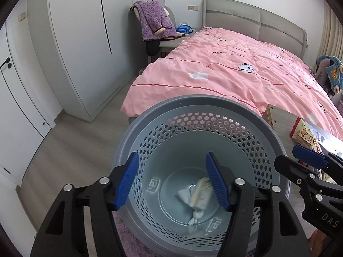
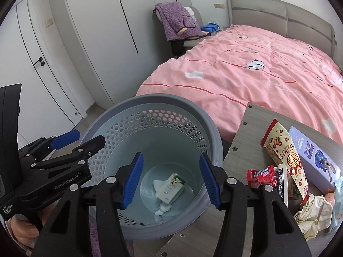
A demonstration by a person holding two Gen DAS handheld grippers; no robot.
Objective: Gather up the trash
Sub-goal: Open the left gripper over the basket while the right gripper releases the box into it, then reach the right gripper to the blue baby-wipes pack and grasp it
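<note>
Over the round blue-grey perforated plastic waste basket (image 2: 150, 115) both of my grippers hang, pointed down into its mouth. Beside the basket, on its right, stands the grey wood-grain tabletop (image 2: 253, 124), and along the tabletop's right edge more rubbish waits: a long cream-and-red snack wrapper (image 2: 283, 156), a crumpled cream paper wad (image 2: 313, 216) near the front right corner, and small red candy wrappers (image 2: 263, 175) nearer the left edge. On the basket's floor lie a white-and-green carton (image 2: 171, 186) and white tissue scraps (image 2: 163, 208). My left gripper (image 1: 172, 181) stands with jaws apart and nothing between them; my right gripper (image 2: 170, 181) likewise is spread and empty. I judge this the drop-off step, just finished. Next I should swing the right gripper to the tabletop, line up on a wrapper and close on it.
</note>
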